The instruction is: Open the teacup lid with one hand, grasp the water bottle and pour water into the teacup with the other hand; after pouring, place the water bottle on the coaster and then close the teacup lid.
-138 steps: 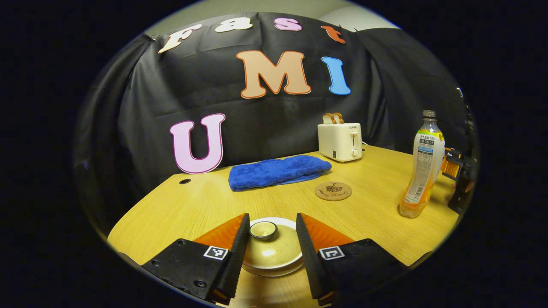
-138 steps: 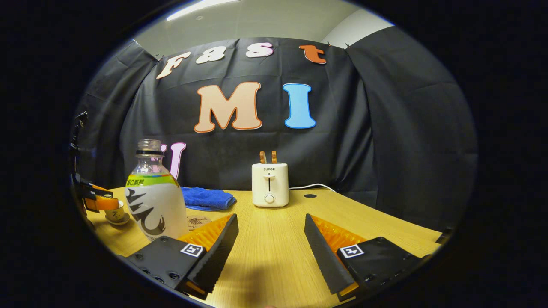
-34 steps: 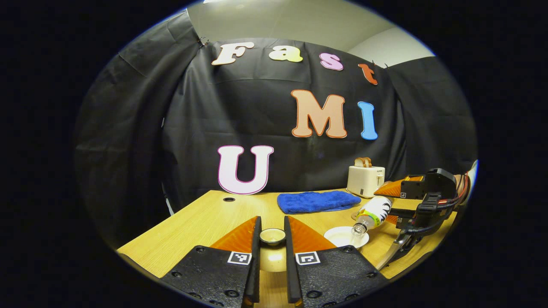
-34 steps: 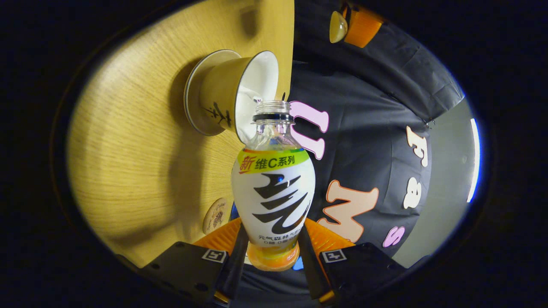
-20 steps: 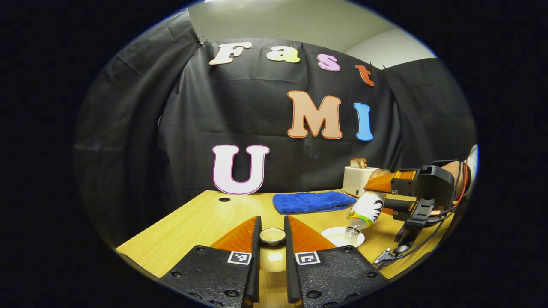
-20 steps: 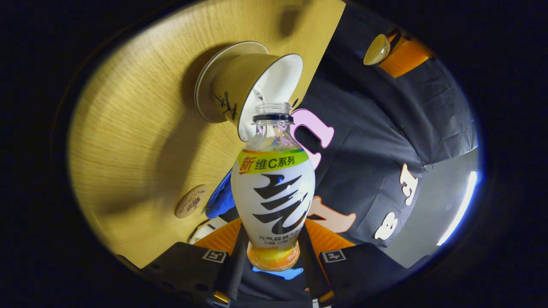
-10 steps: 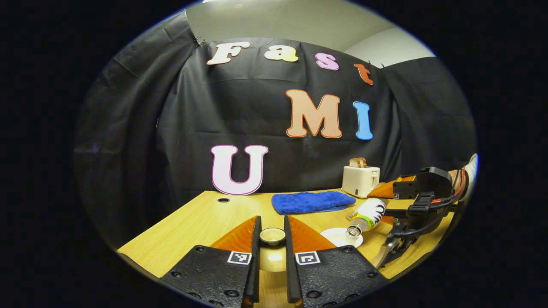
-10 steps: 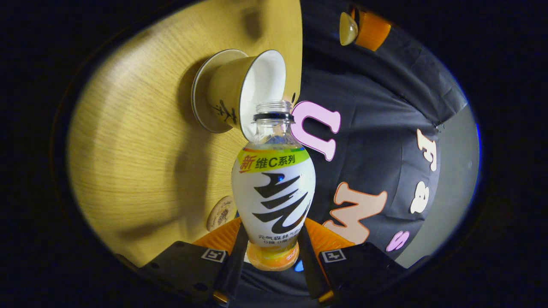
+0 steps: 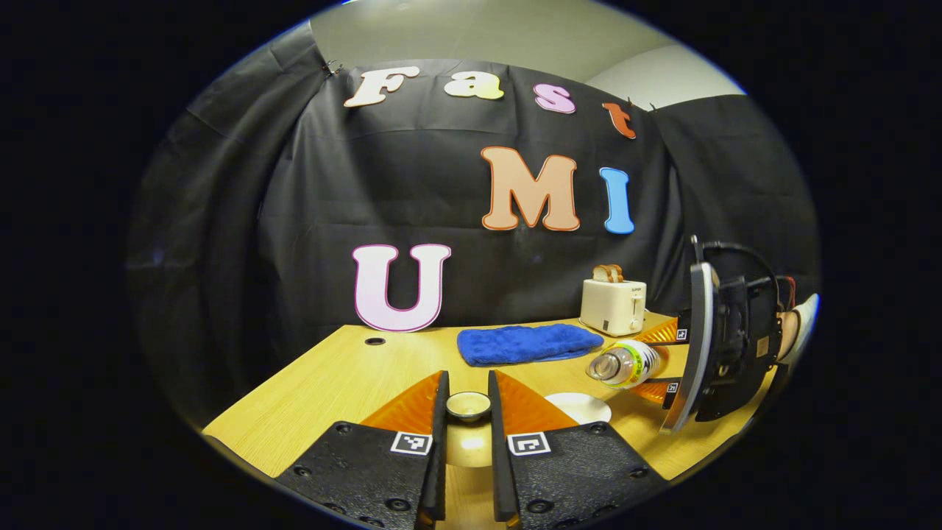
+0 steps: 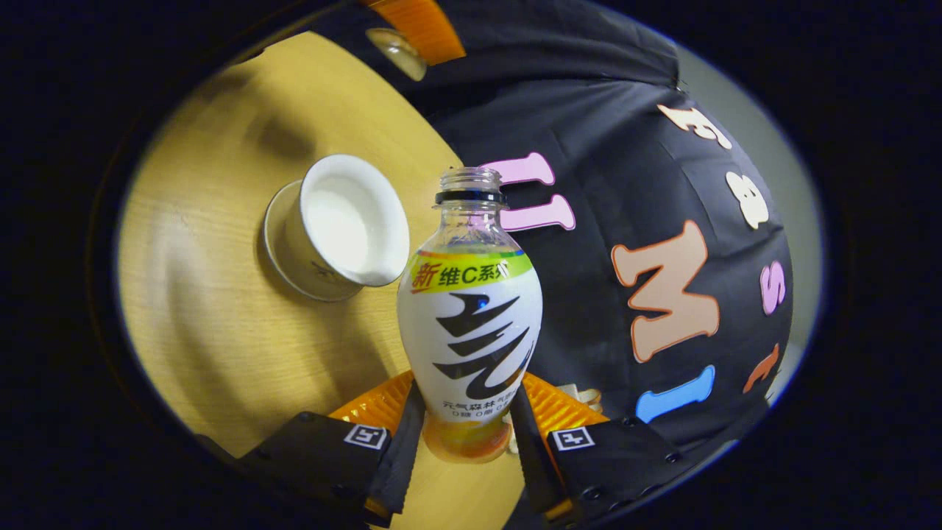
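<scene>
- The water bottle (image 10: 469,309) had been swung back from the pour: half a second earlier its open mouth was over the rim of the teacup (image 10: 337,227), and by this moment the mouth was clear of the cup, off to one side — no stream could be seen at the neck.
- The bottle was held clenched near its base by the right gripper (image 10: 465,442), both jaws pressed on its sides; seen from the left gripper view, the bottle (image 9: 625,363) lay close to horizontal, above and just beyond the cup (image 9: 578,407).
- The teacup lid (image 9: 469,406) was kept pinched by its knob between the jaws of the left gripper (image 9: 466,412), lifted clear of the cup, much as in the earlier frames.
- The pouring was judged finished or nearly so; righting the bottle, setting it on the coaster and closing the lid were taken as still to do. The coaster could not be picked out with confidence.
- The surface (image 9: 353,375) was pale wood grain. Ahead of the left jaws lay a folded blue towel (image 9: 528,343); farther right, a white toaster (image 9: 612,305) with bread in its slots stood near the back edge.
- The room was closed off behind by black cloth (image 9: 294,221) — a pale wall and ceiling showed above it.
</scene>
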